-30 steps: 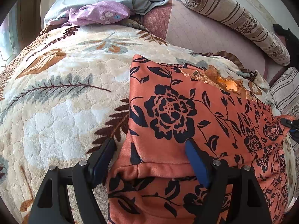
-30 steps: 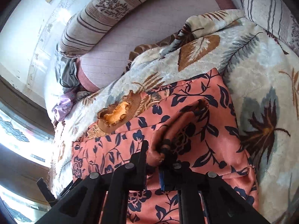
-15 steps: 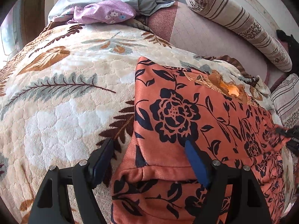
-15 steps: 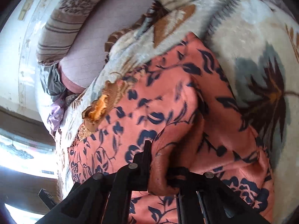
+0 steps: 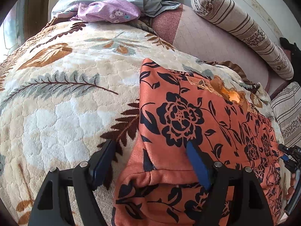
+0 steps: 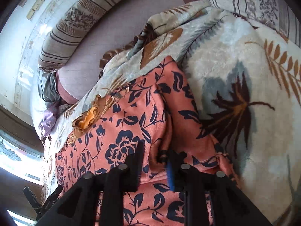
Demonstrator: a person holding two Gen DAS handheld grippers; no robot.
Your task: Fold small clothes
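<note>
My left tool [image 5: 150, 162] gapes wide over the orange garment [image 5: 188, 116] on the bed's blanket [image 5: 65, 113]. My right tool [image 6: 156, 162], jaws just opening, straddles a loose fold. A striped bolster [image 5: 242, 28] lies along the far edge.

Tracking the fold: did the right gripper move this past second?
Yes: right gripper drew away from the lace collar, jaws just opening, garment fold between them.

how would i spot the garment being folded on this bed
On the bed's cream leaf-print blanket, below the striped bolster, lies the orange garment. Unlike the lilac cloth by the pillows, it carries large dark-navy roses and a lace neckline.
</note>
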